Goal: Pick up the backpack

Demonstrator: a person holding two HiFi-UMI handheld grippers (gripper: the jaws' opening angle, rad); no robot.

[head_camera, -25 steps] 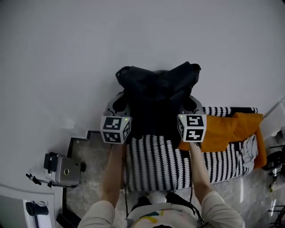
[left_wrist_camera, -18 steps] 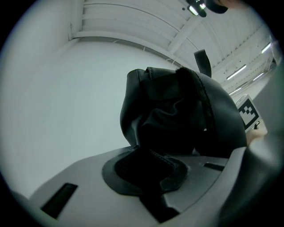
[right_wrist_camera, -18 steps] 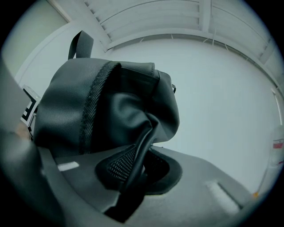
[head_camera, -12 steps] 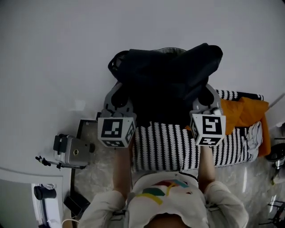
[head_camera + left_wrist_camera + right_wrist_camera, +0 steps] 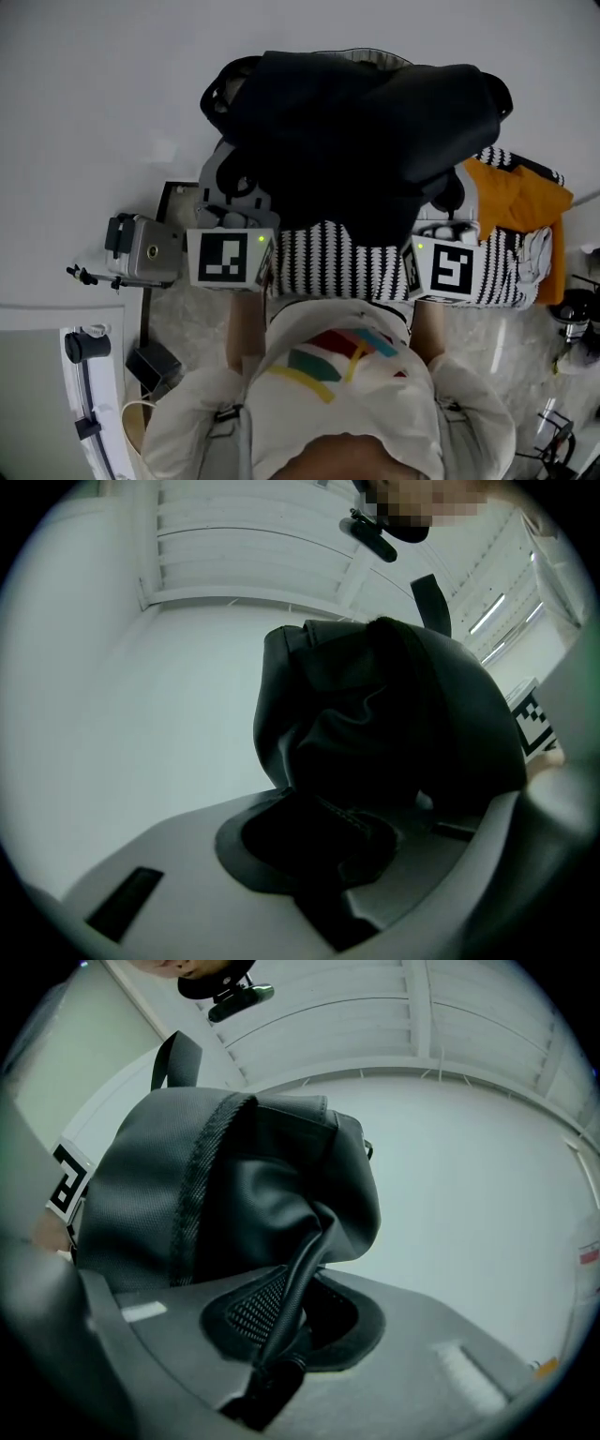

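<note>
The black backpack (image 5: 366,141) hangs in the air between my two grippers, in front of a white wall. My left gripper (image 5: 248,186) is shut on a fold of the bag's left side, and my right gripper (image 5: 448,202) is shut on its right side. In the left gripper view the dark fabric (image 5: 394,724) bunches into the closed left gripper (image 5: 328,832). In the right gripper view a rolled black edge of the backpack (image 5: 234,1185) runs down between the pads of the right gripper (image 5: 286,1330). The fingertips are largely hidden by the bag in the head view.
Below the bag lies a black-and-white striped cloth (image 5: 356,267) with an orange cloth (image 5: 516,202) at its right end. A small grey camera device (image 5: 141,248) sits on the floor at left, with a stand (image 5: 80,347) below it. More gear (image 5: 572,309) crowds the right edge.
Both grippers have risen with the backpack and come closer to the head camera. The bag looks larger and covers more of the striped cloth. The jaws have kept their grip.
</note>
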